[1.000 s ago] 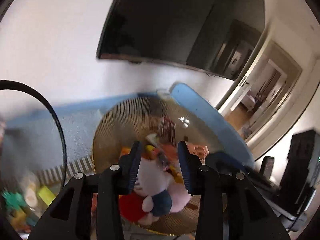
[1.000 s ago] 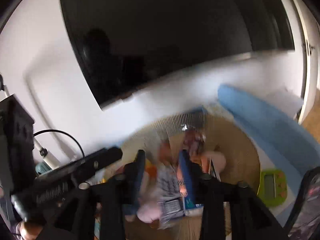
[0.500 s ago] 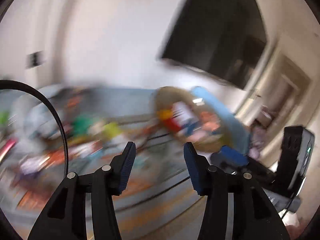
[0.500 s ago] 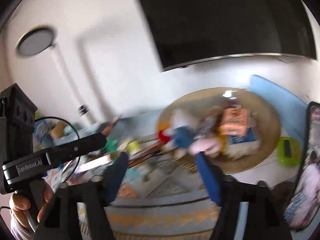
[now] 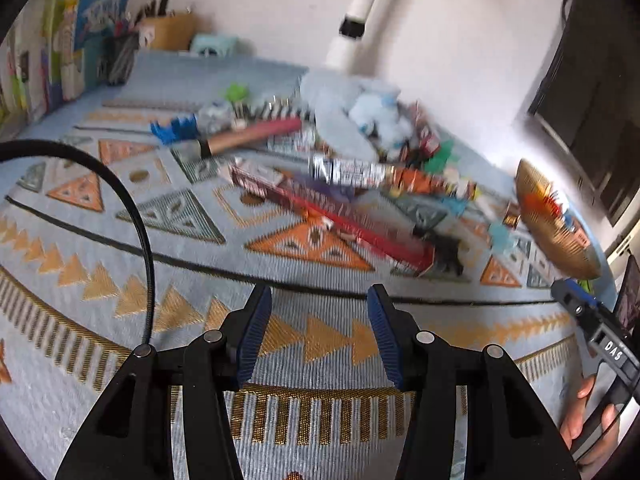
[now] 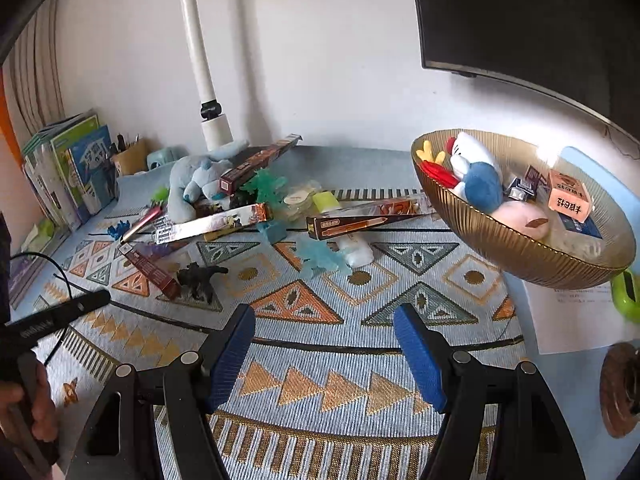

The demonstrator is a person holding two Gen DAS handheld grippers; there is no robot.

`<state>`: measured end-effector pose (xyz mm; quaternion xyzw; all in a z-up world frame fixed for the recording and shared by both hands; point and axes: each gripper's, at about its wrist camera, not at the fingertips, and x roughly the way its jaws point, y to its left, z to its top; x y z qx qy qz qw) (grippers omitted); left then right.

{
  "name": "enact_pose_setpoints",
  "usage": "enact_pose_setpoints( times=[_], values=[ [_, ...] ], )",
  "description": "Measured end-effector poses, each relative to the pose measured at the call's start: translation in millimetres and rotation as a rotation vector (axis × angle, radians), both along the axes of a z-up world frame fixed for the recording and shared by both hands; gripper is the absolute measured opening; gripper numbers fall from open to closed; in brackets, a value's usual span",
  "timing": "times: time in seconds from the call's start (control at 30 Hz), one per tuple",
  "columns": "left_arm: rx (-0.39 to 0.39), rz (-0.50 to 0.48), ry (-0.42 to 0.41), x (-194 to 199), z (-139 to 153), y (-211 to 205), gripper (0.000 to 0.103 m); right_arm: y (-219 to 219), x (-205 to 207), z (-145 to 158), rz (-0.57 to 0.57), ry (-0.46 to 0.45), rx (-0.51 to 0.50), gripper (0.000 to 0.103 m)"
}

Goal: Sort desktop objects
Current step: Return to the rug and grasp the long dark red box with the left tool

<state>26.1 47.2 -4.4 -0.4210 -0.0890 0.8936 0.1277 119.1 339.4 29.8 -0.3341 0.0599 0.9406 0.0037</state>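
Observation:
A gold ribbed bowl (image 6: 520,240) at the right holds a white plush with a blue patch (image 6: 476,168), an orange box (image 6: 570,196) and other small items; it also shows in the left wrist view (image 5: 554,224). A clutter of long pen boxes (image 6: 360,218), a blue plush (image 6: 196,182), clear teal figures (image 6: 320,258) and a black dinosaur (image 6: 198,276) lies across the patterned mat (image 6: 320,344). My right gripper (image 6: 324,348) is open and empty above the mat's front. My left gripper (image 5: 316,328) is open and empty over the mat.
A white lamp post (image 6: 200,68) stands at the back by the wall. Books (image 6: 76,168) and a pen cup (image 6: 130,158) stand at the back left. A dark monitor (image 6: 540,20) hangs at the right. A paper sheet (image 6: 568,320) and green device (image 6: 626,294) lie under the bowl.
Both grippers have pulled back from the bowl and swung left toward the clutter. The left gripper has let go of the white plush, which now lies in the bowl; both stand open.

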Motion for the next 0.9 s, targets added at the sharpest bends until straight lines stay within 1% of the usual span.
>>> enact_pose_setpoints(
  times=[0.03,0.07,0.1,0.17,0.2,0.27,0.47,0.53,0.6,0.63,0.67,0.7,0.73,0.77,0.8,0.87,0.9],
  values=[
    [-0.021,-0.007,0.003,-1.0,0.0,6.4,0.051,1.4,0.2,-1.1,-0.005,-0.005,-0.008,0.071],
    [-0.029,-0.032,0.003,-1.6,-0.4,13.6,0.062,4.8,-2.0,-2.9,-0.010,-0.019,-0.023,0.071],
    [-0.037,-0.046,0.005,0.7,1.4,14.4,0.068,6.9,-3.0,-4.1,-0.015,-0.025,-0.031,0.071],
    [-0.070,-0.065,0.003,2.3,0.4,19.2,0.072,11.6,-4.2,-6.1,-0.026,-0.040,-0.054,0.071],
    [-0.086,-0.071,0.002,2.1,0.2,22.5,0.074,12.0,-2.9,-5.5,-0.029,-0.043,-0.060,0.071],
    [-0.104,-0.077,0.002,2.0,-1.3,24.6,0.075,11.7,-4.9,-6.3,-0.034,-0.052,-0.066,0.071],
    [-0.098,-0.084,0.003,2.7,1.3,23.4,0.077,12.9,-10.2,-10.2,-0.032,-0.089,-0.081,0.071],
    [-0.082,-0.060,0.007,-1.5,4.2,20.1,0.077,13.4,-10.8,-11.0,-0.032,-0.092,-0.086,0.071],
    [-0.016,-0.009,0.010,-8.9,7.6,12.7,0.077,13.5,-11.6,-11.7,-0.031,-0.095,-0.088,0.071],
    [0.050,0.042,0.001,-16.6,9.1,6.3,0.077,13.3,-11.4,-11.6,-0.032,-0.095,-0.088,0.071],
    [0.086,0.079,-0.012,-23.1,9.7,3.5,0.077,13.9,-11.8,-11.9,-0.032,-0.096,-0.089,0.071],
    [0.106,0.104,-0.024,-30.2,10.5,3.0,0.077,14.5,-11.7,-11.9,-0.034,-0.097,-0.091,0.071],
    [0.109,0.113,-0.028,-35.8,11.9,5.6,0.077,14.6,-11.6,-12.1,-0.034,-0.096,-0.092,0.071],
    [0.105,0.111,-0.024,-40.8,13.8,9.8,0.077,15.2,-11.2,-12.0,-0.036,-0.096,-0.094,0.071],
    [0.085,0.110,-0.012,-45.2,15.2,16.0,0.077,14.9,-11.1,-12.1,-0.037,-0.095,-0.095,0.071],
    [-0.017,0.146,-0.009,-53.8,14.9,31.2,0.077,15.1,-10.5,-11.7,-0.037,-0.093,-0.098,0.071],
    [-0.072,0.162,-0.024,-59.6,11.9,38.5,0.077,14.8,-10.4,-11.5,-0.037,-0.093,-0.097,0.071]
  ],
)
